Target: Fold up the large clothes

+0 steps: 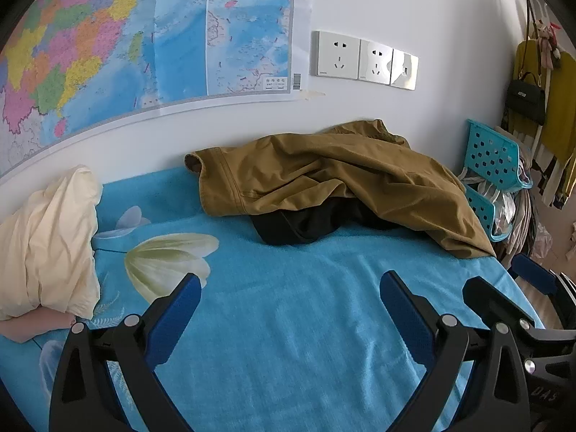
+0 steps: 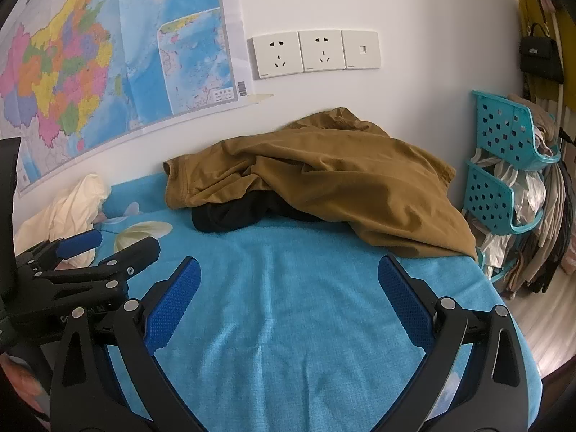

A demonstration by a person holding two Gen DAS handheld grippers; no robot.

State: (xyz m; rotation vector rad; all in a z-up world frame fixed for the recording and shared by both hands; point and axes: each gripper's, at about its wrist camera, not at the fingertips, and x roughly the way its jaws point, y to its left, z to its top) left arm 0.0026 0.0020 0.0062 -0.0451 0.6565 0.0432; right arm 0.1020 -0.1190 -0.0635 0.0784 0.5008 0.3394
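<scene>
The left gripper (image 1: 289, 288) hovers over the bare blue bed (image 1: 288, 324), its jaws spread wide with nothing between them. The right gripper (image 2: 288, 273) hangs just beside it at about the same height, jaws likewise spread and empty. In the left wrist view, part of the right gripper shows at the right edge; in the right wrist view, the left gripper's fingers (image 2: 86, 241) show at the left.

The brown garment (image 1: 324, 176) lies crumpled at the far side of the bed, against the white wall (image 1: 432, 18), well apart from both grippers. It is bunched into folds, with 1 hemmed opening turned towards the left. A black garment (image 1: 298, 223) lies under its near edge, partly sticking out onto the bed cover.

A cream pillow (image 1: 46, 244) sits at the left end of the bed, near a white flower print (image 1: 165, 255) on the cover. A coloured map (image 1: 108, 36) hangs on the wall above, and beside it sit 3 white wall plates (image 1: 363, 59), 2 of them sockets. At the right, beyond the bed's end, 2 teal baskets (image 2: 504, 136) stacked 1 above the other hold bags and cloth, and a black handbag (image 2: 540, 54) hangs higher up.
</scene>
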